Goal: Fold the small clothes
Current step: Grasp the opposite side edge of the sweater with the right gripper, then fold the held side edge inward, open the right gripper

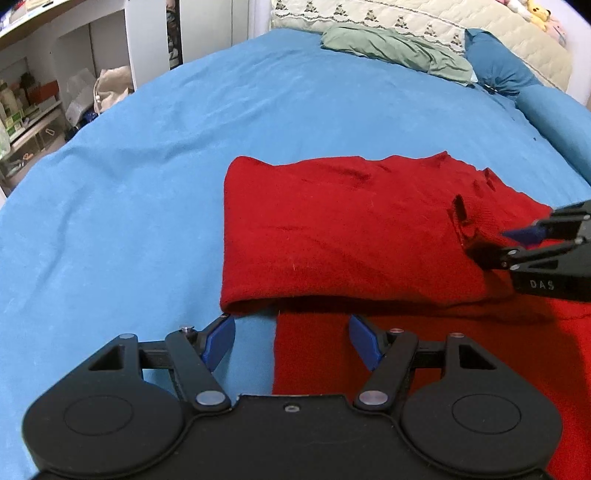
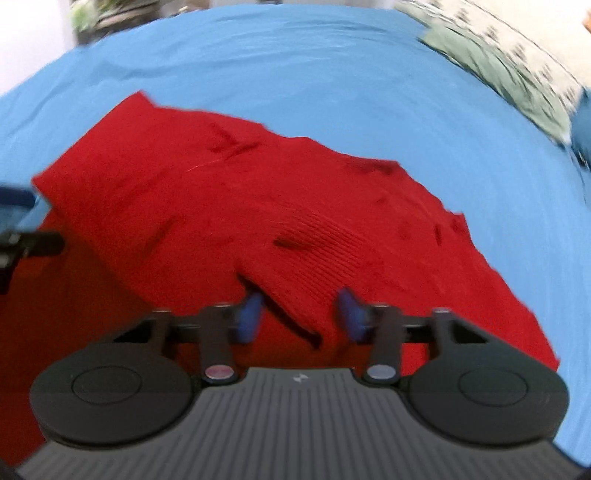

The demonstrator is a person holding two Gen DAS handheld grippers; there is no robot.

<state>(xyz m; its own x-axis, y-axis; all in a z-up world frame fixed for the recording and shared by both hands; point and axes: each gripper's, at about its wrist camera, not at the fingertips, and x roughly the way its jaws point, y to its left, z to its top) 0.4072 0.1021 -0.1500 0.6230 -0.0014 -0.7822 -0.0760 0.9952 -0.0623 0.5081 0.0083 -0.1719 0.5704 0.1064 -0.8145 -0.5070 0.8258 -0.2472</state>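
Note:
A red knit sweater (image 1: pixel 332 229) lies on the blue bedsheet (image 1: pixel 147 166), with one part folded over the rest. My left gripper (image 1: pixel 291 338) is open and empty, low over the sweater's near left edge. My right gripper (image 1: pixel 509 240) enters from the right over the sweater's right part. In the right wrist view the right gripper (image 2: pixel 301 314) is open, with a ribbed fold of the sweater (image 2: pixel 258 206) lying between its blue pads (image 2: pixel 249 319). That view is blurred by motion.
A green garment (image 1: pixel 399 51) lies at the far edge of the bed by a cream quilted pillow (image 1: pixel 424 22). A blue bolster (image 1: pixel 554 122) lies at the right. Shelves with clutter (image 1: pixel 29 107) stand beyond the bed's left side.

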